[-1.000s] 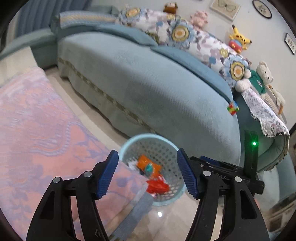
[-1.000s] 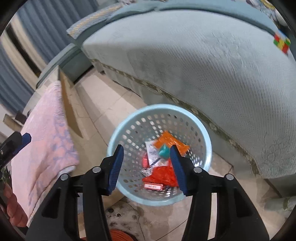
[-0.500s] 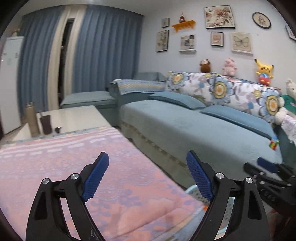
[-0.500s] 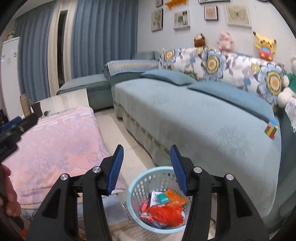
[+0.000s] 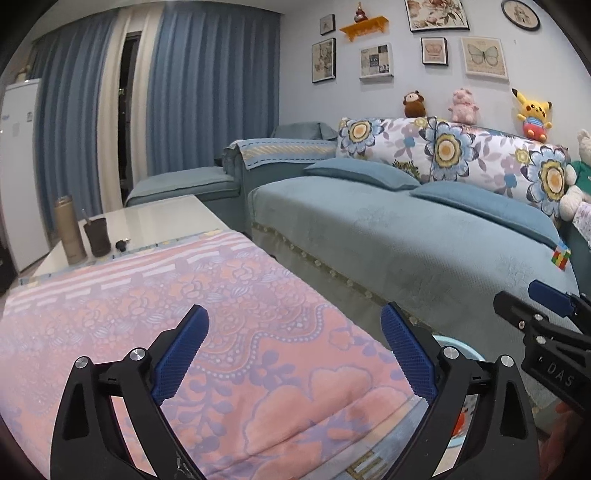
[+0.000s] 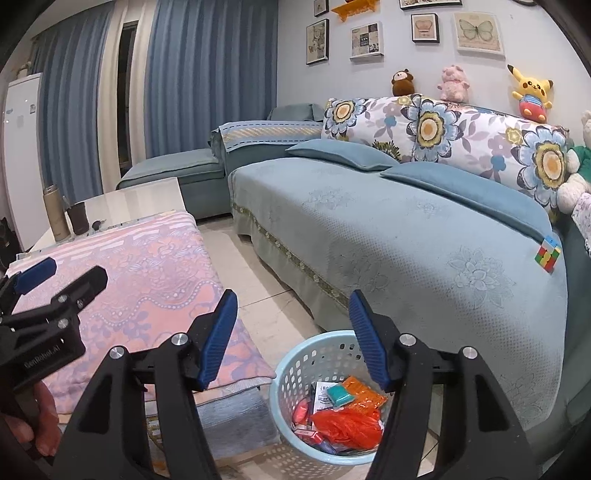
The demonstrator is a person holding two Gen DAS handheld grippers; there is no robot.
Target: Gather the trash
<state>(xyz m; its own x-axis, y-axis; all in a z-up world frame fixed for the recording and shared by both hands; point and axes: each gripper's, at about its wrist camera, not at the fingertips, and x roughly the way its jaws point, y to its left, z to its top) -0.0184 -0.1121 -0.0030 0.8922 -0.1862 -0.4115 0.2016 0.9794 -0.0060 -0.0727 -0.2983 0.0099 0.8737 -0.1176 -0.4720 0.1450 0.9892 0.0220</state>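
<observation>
Both grippers, left gripper (image 5: 293,349) and right gripper (image 6: 293,334), hover wide-jawed and empty near the trash-filled basket (image 6: 295,365) beside the sofa (image 6: 406,236)

Home living room. Teal sofa (image 6: 424,236) stretching ahead and right of grippers, floral cushions (image 6: 436,125) lining its back, plush toys (image 6: 530,92) sitting on top. Framed pictures (image 6: 478,29) hanging on wall above. Blue curtains (image 6: 207,81) hanging ahead left. Low table (image 5: 159,225) under pink blanket (image 5: 207,325) lying directly ahead of left gripper.
</observation>
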